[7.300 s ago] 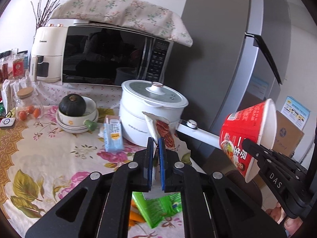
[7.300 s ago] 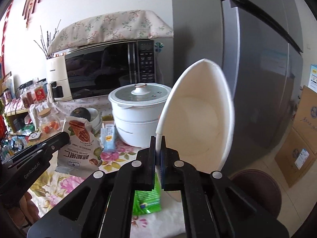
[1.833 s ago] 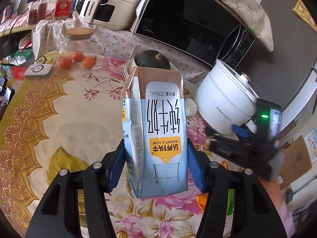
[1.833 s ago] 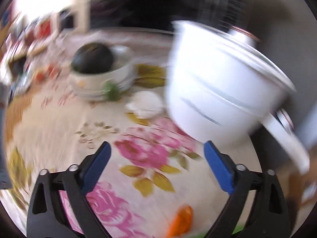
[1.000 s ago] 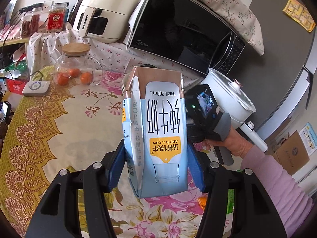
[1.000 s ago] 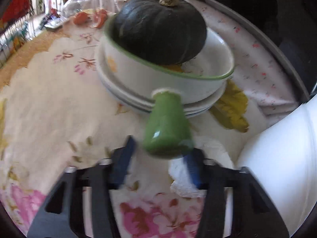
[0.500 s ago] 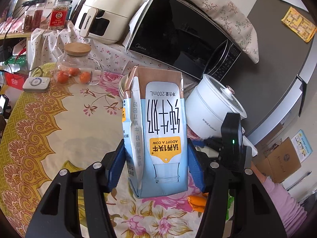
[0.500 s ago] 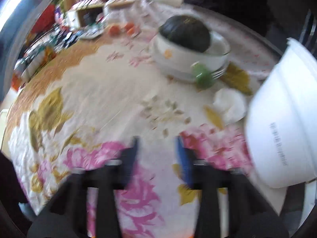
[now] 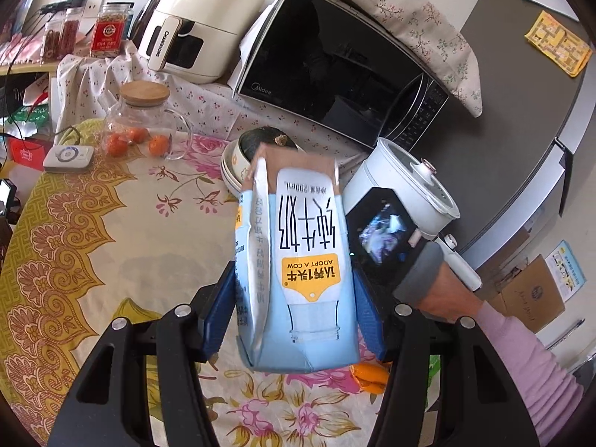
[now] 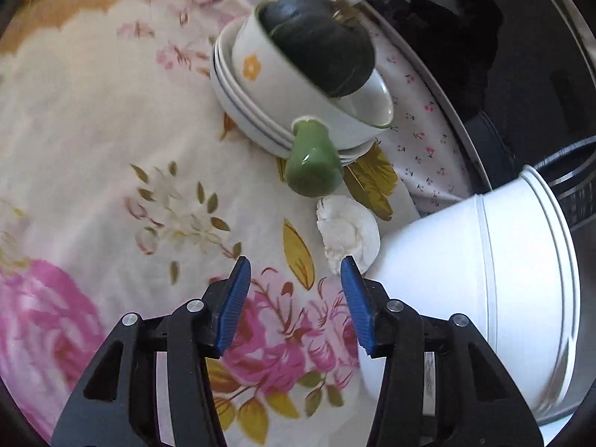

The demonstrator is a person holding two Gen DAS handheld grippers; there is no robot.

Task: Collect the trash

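Note:
My left gripper (image 9: 296, 305) is shut on a light blue milk carton (image 9: 298, 260), held upside down above the flowered tablecloth (image 9: 130, 231). My right gripper (image 10: 294, 279) is open and empty, low over the cloth; its back, with a lit screen (image 9: 383, 229), shows in the left wrist view to the right of the carton. A crumpled white tissue (image 10: 348, 231) lies just beyond the right blue pad (image 10: 355, 301), against the white pot (image 10: 473, 279). An orange scrap (image 9: 367, 378) lies on the cloth below the carton.
Stacked bowls (image 10: 260, 85) holding a dark squash (image 10: 320, 56) and a green bottle (image 10: 313, 164) stand behind the tissue. A glass jar with oranges (image 9: 143, 123), an air fryer (image 9: 201, 18), a microwave (image 9: 335, 70) and a grey fridge (image 9: 521, 119) ring the table.
My right gripper has dropped back down close to the tissue beside the white pot and stays open. My left gripper keeps holding the milk carton, almost still.

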